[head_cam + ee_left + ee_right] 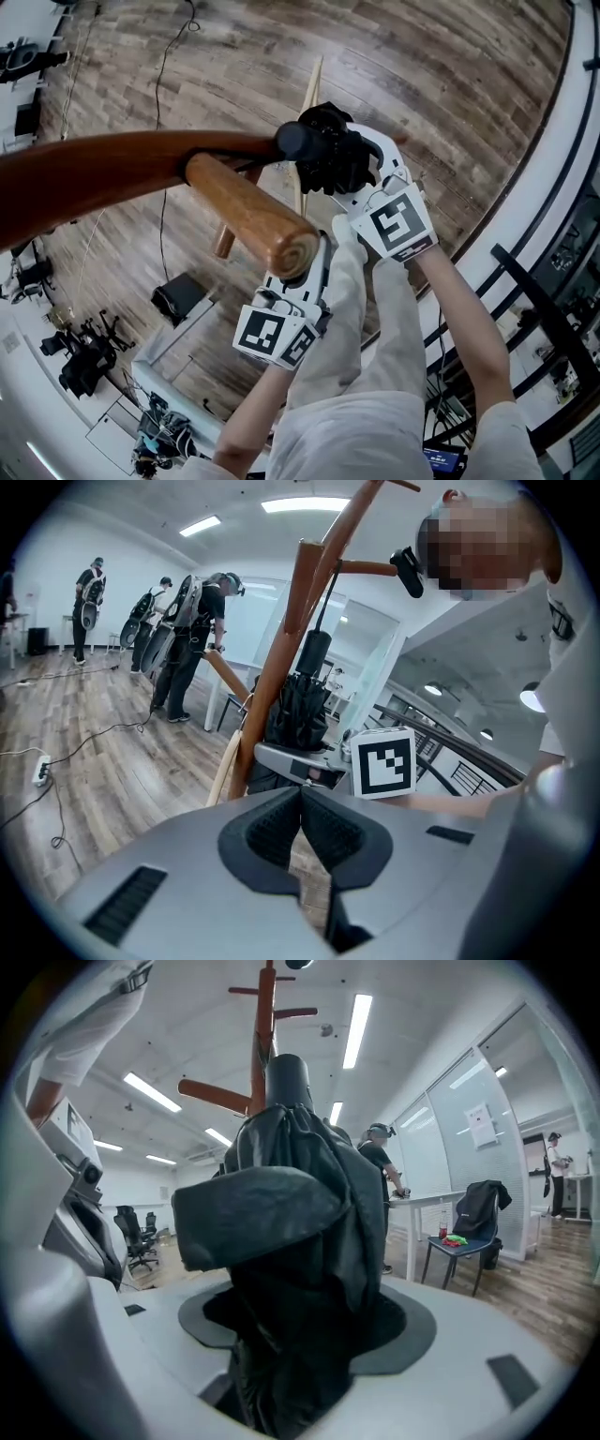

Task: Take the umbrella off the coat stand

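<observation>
- The right tool has its smooth, pale grey jaws pinching the umbrella. The umbrella is a folded bundle of matte black fabric. Its creased flaps bulge out above the jaws, and it is topped by a black cylindrical end.
- Just beyond that tool, behind the umbrella, rises the coat stand, a red-brown wooden post with straight arms slanting outward.
- The left tool has its dark ribbed pads pressed together with nothing between them. Ahead of it stand the slanted wooden post and the black umbrella close against it.
- In the head view, a lighter, round-ended wooden peg with a swirled grain on its tip crosses over the left tool's jaws.
- Far beneath both tools lies a floor of brown wooden planks.
</observation>
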